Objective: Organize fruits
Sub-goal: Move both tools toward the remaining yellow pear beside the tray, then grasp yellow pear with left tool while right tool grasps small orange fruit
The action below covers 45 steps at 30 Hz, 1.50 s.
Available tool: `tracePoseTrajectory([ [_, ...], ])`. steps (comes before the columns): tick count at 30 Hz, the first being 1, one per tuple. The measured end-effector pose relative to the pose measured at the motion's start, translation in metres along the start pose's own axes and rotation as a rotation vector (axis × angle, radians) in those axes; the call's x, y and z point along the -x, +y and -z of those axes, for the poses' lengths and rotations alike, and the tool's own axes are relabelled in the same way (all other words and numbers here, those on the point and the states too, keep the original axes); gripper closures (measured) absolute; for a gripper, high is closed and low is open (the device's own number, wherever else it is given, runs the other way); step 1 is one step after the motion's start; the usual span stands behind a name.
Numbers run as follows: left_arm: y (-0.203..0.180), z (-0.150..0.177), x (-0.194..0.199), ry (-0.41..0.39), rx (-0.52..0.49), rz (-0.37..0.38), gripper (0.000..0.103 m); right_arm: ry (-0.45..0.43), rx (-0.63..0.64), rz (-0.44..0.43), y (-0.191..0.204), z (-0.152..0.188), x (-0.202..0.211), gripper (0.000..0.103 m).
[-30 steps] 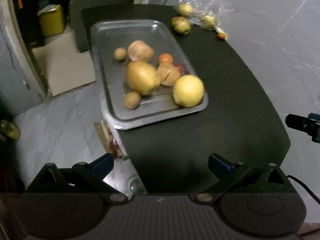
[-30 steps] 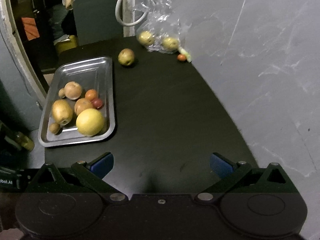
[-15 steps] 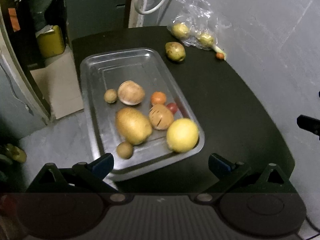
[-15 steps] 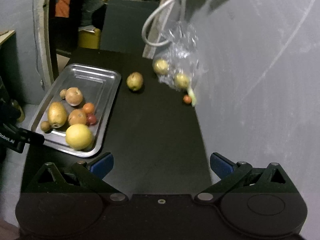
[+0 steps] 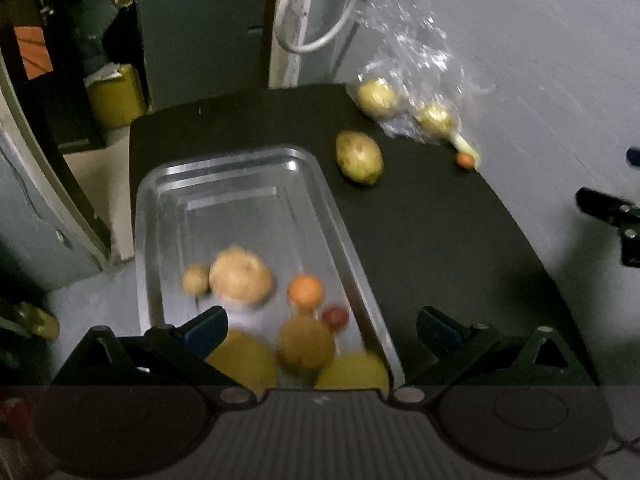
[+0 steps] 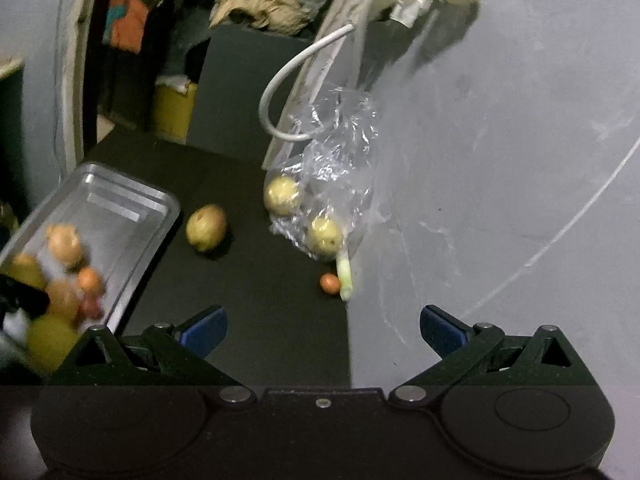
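Tongs both gaping, gripping nothing: left tongs (image 5: pixel 320 330) hovering over tray (image 5: pixel 224 184), right tongs (image 6: pixel 322 328) facing bag (image 6: pixel 340 152). Pear (image 6: pixel 206 227) lying on tabletop (image 6: pixel 256 300) between tray and bag. Reaching step; next move probably calling for closing on pear.

We see a metal tray (image 5: pixel 240 200) lying flat on the dark table, its near half filled with blurred fruit: a tan round one (image 5: pixel 241 275), a small orange one (image 5: pixel 305 291), a tiny red one (image 5: pixel 335 317) and several yellow ones. Just beyond the tray's far right corner a yellow-green pear (image 5: pixel 359 157) lies alone on its side. Farther from the tray, a crumpled clear bag (image 6: pixel 336 184) holds two more yellow fruits, with a small orange fruit (image 6: pixel 329 282) just beside it.
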<state>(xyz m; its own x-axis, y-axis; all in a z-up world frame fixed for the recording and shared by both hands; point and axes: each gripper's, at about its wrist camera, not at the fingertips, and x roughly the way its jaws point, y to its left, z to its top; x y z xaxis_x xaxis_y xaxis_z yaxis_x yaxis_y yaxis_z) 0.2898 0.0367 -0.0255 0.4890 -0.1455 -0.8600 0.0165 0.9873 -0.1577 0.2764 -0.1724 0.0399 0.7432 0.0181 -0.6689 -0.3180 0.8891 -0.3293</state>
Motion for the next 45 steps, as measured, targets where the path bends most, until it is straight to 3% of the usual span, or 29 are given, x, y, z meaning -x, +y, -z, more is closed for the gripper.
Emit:
tracePoseTrajectory([
  [4,-0.002,-0.029,-0.015,-0.077,-0.018,-0.008,0.001,-0.041,-0.174,-0.044,-0.005,0.003,-0.041,0.001],
  [8,-0.004,-0.053,-0.036,-0.153,-0.064,-0.033,0.001,-0.074,-0.251,-0.053,0.002,0.005,-0.08,0.001],
  [16,-0.018,-0.073,-0.093,-0.161,-0.213,-0.023,0.001,-0.052,-0.45,-0.092,-0.003,0.009,-0.141,0.001],
  [20,-0.03,-0.076,-0.113,-0.171,-0.306,-0.013,0.001,-0.056,-0.568,-0.151,-0.012,0.015,-0.165,0.006],
  [30,-0.056,-0.086,-0.153,-0.183,-0.444,-0.044,0.002,-0.016,-0.715,-0.031,-0.018,0.027,-0.209,0.017],
  [45,-0.066,-0.095,-0.175,-0.168,-0.391,-0.07,0.021,0.01,-0.744,0.08,-0.022,0.035,-0.247,0.046],
])
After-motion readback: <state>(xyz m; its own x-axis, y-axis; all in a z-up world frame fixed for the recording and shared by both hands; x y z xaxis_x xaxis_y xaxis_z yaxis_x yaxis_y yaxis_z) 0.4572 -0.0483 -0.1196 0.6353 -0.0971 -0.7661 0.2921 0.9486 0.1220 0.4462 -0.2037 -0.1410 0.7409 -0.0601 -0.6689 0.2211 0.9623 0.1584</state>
